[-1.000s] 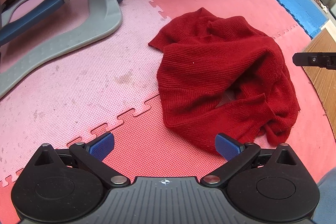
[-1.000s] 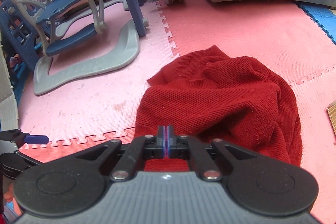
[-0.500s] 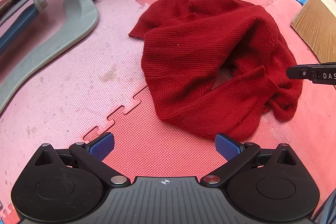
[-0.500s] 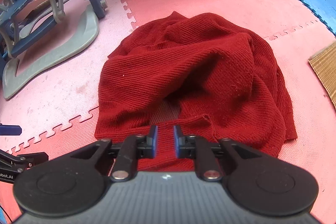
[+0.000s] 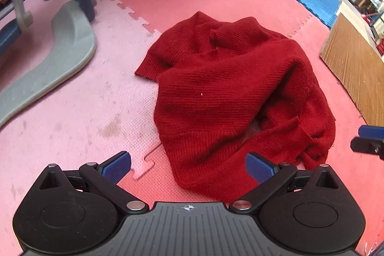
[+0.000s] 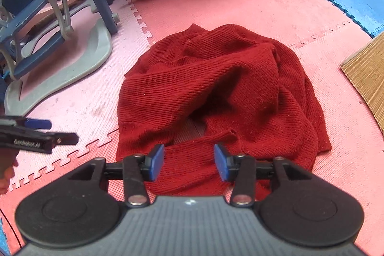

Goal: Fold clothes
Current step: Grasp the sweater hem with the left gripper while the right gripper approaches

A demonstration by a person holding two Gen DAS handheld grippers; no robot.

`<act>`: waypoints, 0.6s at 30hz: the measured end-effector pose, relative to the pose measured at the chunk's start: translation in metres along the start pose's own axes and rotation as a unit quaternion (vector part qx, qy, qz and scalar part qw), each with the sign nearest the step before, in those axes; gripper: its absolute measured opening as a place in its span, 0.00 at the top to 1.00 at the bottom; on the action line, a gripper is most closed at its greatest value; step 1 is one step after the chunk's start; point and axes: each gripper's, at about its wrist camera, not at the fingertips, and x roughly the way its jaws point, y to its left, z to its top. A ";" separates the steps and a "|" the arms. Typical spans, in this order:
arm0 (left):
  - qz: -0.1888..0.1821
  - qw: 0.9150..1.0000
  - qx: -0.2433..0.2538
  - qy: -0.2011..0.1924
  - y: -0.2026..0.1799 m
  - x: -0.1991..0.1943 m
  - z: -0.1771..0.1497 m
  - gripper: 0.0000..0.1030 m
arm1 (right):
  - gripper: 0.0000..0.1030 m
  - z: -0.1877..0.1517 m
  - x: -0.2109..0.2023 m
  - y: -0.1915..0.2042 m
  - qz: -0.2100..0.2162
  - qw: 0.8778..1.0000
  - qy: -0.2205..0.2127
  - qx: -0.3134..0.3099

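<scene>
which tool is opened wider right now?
The left tool: its blue pads sit far apart, spanning the red sweater's near hem. The right tool is open too, but its pads are much closer together.

I am reading one line of print only: white lettering on the black side of the left gripper, as it is showing at the left edge of the right wrist view. It is appearing to spell "GenRobot.AI" (the letters are small and blurred, so I am not certain of the spelling). I am finding no other legible text, number, brand or sign in either view.
</scene>
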 end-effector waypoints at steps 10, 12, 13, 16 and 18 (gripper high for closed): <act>0.022 0.996 0.091 0.010 0.003 0.048 0.047 0.02 | 0.49 -0.019 0.002 0.012 0.000 0.999 0.009 -0.050; 0.017 0.996 0.082 0.015 0.008 0.063 0.048 0.02 | 0.49 -0.022 0.002 0.011 -0.001 0.999 0.009 -0.052; 0.013 0.997 0.076 0.018 0.009 0.072 0.049 0.02 | 0.49 -0.024 0.002 0.011 -0.001 0.999 0.009 -0.054; -0.011 0.998 0.058 0.017 0.014 0.092 0.051 0.02 | 0.49 -0.028 0.002 0.010 -0.002 0.998 0.010 -0.058; -0.025 0.999 0.048 0.005 0.018 0.101 0.051 0.02 | 0.49 -0.032 0.003 0.009 -0.002 0.998 0.010 -0.061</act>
